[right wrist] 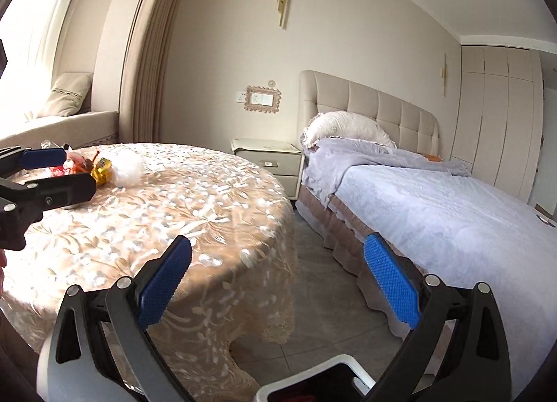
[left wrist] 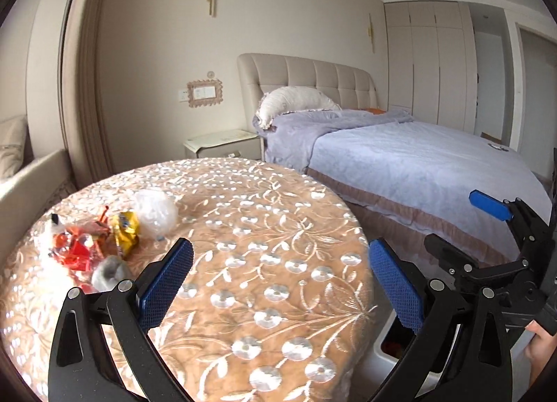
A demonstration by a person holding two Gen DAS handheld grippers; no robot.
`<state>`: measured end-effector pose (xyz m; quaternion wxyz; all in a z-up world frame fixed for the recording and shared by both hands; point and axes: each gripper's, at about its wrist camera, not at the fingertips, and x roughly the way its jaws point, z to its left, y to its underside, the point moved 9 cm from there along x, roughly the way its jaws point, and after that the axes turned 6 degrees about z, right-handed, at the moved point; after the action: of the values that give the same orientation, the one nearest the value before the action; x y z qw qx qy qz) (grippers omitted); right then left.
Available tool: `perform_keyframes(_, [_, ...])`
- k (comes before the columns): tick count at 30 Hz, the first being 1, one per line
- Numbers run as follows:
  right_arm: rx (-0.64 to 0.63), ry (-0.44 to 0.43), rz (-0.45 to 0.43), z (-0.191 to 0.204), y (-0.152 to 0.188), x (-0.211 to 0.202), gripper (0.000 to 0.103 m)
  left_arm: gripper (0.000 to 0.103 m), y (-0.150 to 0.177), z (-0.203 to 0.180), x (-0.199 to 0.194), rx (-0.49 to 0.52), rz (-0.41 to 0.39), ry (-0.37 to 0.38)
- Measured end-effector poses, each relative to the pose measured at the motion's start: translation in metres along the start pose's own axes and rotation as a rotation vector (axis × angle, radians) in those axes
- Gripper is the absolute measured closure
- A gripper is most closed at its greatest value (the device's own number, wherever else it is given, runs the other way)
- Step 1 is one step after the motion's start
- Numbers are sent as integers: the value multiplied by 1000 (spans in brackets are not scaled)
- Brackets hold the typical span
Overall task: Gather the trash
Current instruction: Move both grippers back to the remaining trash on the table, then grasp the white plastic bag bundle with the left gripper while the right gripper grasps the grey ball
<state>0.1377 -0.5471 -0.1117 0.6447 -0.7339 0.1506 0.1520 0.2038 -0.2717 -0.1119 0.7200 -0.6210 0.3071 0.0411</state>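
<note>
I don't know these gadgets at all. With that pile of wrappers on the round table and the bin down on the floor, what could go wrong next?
1. The trash pile is tightly heaped, so the open left gripper may snag two wrappers, or knock the crumpled clear plastic away.
2. The pile sits on the lacy tablecloth; fingers could pinch the cloth and drag it.
3. The white bin stands low beside the table; a light wrapper might miss it.

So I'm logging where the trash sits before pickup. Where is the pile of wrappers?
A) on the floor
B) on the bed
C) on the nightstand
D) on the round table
D: the pile of wrappers lies on the round table, on its patterned cloth, apart from both open hand-held grippers.
</note>
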Motion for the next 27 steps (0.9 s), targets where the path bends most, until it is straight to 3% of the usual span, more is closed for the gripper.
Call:
perform_keyframes(9, [-102, -152, -65, 107, -52, 4, 4, 4, 12, 123, -33, -101, 15, -208])
perform_keyframes(13, [-143, -203, -76, 151, -69, 8, 4, 4, 23, 166, -36, -141, 56, -254])
perform_keyframes(21, [-184, -261, -52, 219, -86, 26, 4, 4, 52, 229, -10, -126, 172, -294])
perform_keyframes(27, [-256, -246, -33, 254, -93, 43, 4, 4, 70, 251, 28, -147, 289, -198])
